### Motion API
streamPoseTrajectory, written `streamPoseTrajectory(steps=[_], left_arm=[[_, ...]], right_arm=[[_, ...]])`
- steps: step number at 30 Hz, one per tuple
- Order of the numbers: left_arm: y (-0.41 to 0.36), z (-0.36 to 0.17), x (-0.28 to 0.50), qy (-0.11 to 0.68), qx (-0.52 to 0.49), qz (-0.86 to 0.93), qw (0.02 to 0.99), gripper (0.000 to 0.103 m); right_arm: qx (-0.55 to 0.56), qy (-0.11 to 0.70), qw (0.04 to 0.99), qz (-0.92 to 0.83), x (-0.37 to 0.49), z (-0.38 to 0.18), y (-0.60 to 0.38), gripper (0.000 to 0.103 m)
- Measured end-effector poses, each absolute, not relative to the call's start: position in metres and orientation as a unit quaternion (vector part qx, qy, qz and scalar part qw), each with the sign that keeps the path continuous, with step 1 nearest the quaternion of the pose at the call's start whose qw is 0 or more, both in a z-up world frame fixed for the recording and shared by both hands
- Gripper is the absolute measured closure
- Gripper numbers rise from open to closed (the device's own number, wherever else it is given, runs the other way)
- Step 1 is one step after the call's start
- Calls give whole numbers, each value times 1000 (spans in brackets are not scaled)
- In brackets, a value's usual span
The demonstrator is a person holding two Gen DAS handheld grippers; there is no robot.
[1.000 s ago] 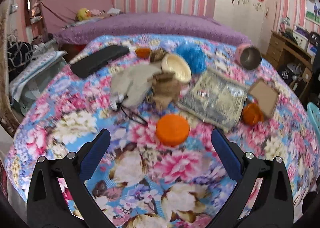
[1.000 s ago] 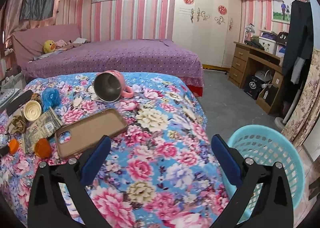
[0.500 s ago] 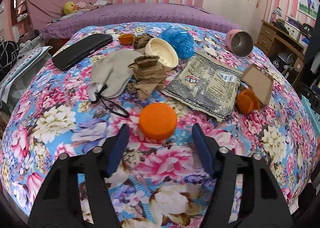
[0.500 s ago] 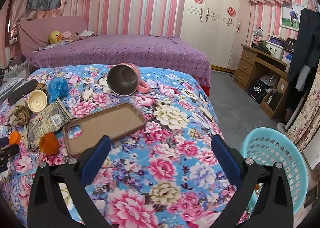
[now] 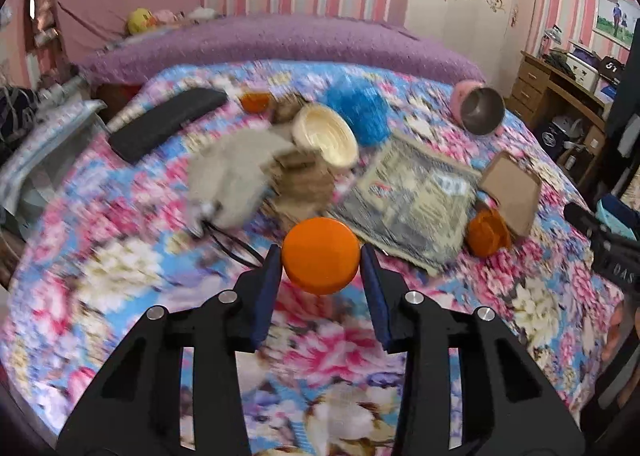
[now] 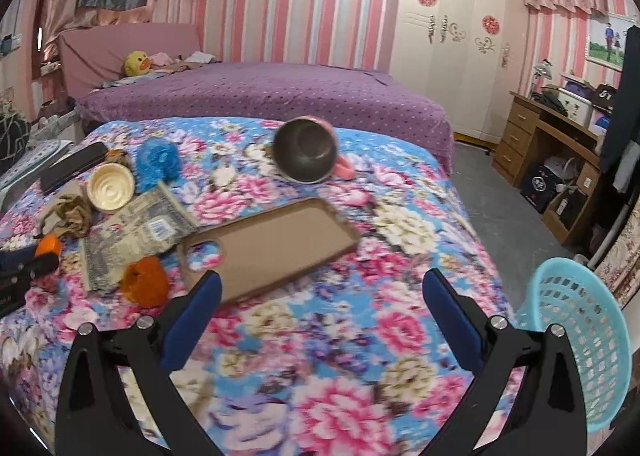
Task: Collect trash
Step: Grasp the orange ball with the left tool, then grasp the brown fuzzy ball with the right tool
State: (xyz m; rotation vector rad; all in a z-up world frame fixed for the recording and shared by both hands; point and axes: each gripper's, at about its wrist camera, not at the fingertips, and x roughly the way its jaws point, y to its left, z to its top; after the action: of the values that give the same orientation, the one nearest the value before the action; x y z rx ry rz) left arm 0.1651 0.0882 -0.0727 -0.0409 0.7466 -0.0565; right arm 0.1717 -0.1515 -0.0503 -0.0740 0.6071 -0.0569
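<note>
An orange round lid [image 5: 320, 260] sits between the blue pads of my left gripper [image 5: 320, 270]. The jaws are closing and both pads touch its sides; it stays sharp while the floral bedspread [image 5: 132, 268] behind blurs. Beyond it lie a crumpled orange piece [image 5: 488, 234], a silvery snack wrapper [image 5: 416, 200] and brown crumpled paper [image 5: 304, 184]. My right gripper [image 6: 322, 284] stands open over the bedspread, just short of a brown phone case [image 6: 276, 244], nothing between its fingers. The right wrist view shows the left gripper [image 6: 20, 268] with the lid [image 6: 49, 245] at the left edge.
A light blue basket [image 6: 580, 348] stands on the floor right of the bed. On the bedspread are a pink mug [image 6: 306, 154], a cream bowl [image 5: 326, 140], a blue puff [image 5: 358, 116], grey cloth [image 5: 236, 172] and a black case [image 5: 168, 124]. A desk [image 6: 560, 144] is far right.
The left jaws came in from wide apart to both sides of the orange lid. The right gripper moved over the bed toward the phone case, still open.
</note>
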Motion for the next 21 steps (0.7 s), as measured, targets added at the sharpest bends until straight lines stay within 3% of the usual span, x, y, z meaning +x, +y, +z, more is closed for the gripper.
streamPoseTrajectory(steps=[17,21], left_arm=[[136,-47,158,304,-17,51,951,64],[138,-46,158,302,-22,52,952,64]], right_arm=[[-18,326,943,56,180,-64,-77,7],[-18,339,938,69,184,-68,-69,28]])
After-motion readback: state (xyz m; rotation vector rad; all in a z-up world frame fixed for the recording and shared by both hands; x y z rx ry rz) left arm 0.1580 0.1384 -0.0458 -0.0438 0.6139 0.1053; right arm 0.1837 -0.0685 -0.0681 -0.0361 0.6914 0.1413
